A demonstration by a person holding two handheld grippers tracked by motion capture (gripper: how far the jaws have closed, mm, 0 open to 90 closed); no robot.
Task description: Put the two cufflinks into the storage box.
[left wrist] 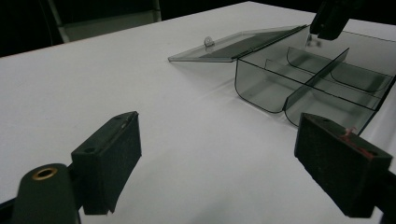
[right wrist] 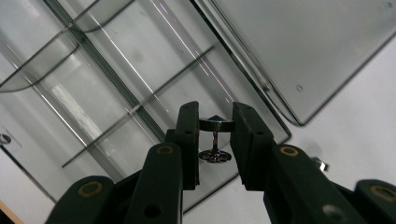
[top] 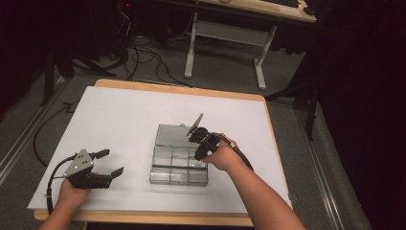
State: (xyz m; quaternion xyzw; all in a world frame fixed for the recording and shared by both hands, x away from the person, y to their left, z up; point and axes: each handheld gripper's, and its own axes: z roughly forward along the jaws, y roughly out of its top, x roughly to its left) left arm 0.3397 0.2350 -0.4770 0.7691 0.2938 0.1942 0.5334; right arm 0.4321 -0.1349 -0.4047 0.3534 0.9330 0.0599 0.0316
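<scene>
Left gripper (top: 108, 163): near left on the sheet, jaws released, nothing between them.
Sheet (top: 119, 120): white, covers the wooden table (top: 182, 88).
Box (top: 178, 163): clear, centre, lid open to the far side.
Right gripper (right wrist: 215, 140): above the box, grasping a small metal top (right wrist: 215, 125).
Room: dark; grey floor (top: 215, 72), cables, desk legs beyond.

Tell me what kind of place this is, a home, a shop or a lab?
Most likely a lab or workshop set up for recording. A table with a plain white top stands on grey carpet, loose cables trail across the floor behind it, and a bare white desk frame stands beyond.
</scene>
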